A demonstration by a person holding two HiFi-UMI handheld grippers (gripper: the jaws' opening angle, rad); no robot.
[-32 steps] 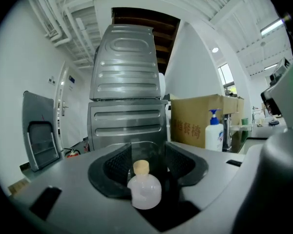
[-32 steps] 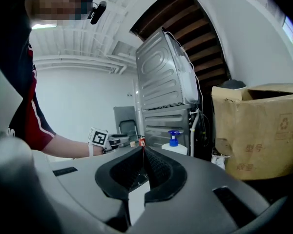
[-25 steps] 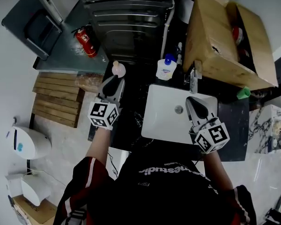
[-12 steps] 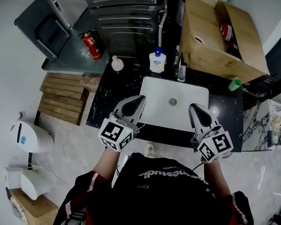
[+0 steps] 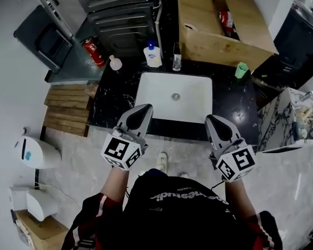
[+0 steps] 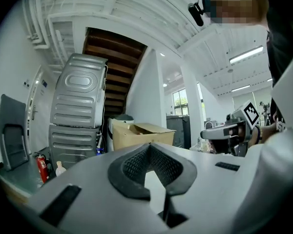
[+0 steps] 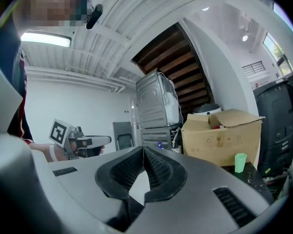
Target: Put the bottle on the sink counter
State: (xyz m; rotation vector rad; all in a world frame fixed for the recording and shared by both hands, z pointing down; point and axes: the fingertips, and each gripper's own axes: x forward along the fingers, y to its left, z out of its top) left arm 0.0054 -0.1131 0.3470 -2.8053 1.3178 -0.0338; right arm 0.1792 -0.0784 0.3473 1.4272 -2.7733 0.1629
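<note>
A small pink bottle (image 5: 115,63) stands upright on the black sink counter (image 5: 108,95), left of the white basin (image 5: 173,98). It also shows small and far off in the left gripper view (image 6: 60,168). My left gripper (image 5: 143,109) hovers at the counter's front edge, well short of the bottle. Its jaws are shut with nothing between them (image 6: 149,146). My right gripper (image 5: 214,120) hangs level with it at the basin's front right corner, also shut and empty (image 7: 143,150).
A white soap bottle with a blue cap (image 5: 152,55) and the faucet (image 5: 177,57) stand behind the basin. A green cup (image 5: 241,70) sits at the right, before a big cardboard box (image 5: 219,20). A red fire extinguisher (image 5: 94,51) and wooden pallet (image 5: 67,111) are on the left.
Both grippers have drawn back from over the counter to its front edge. The left gripper has left the pink bottle, which stays standing. The person has stepped back.
</note>
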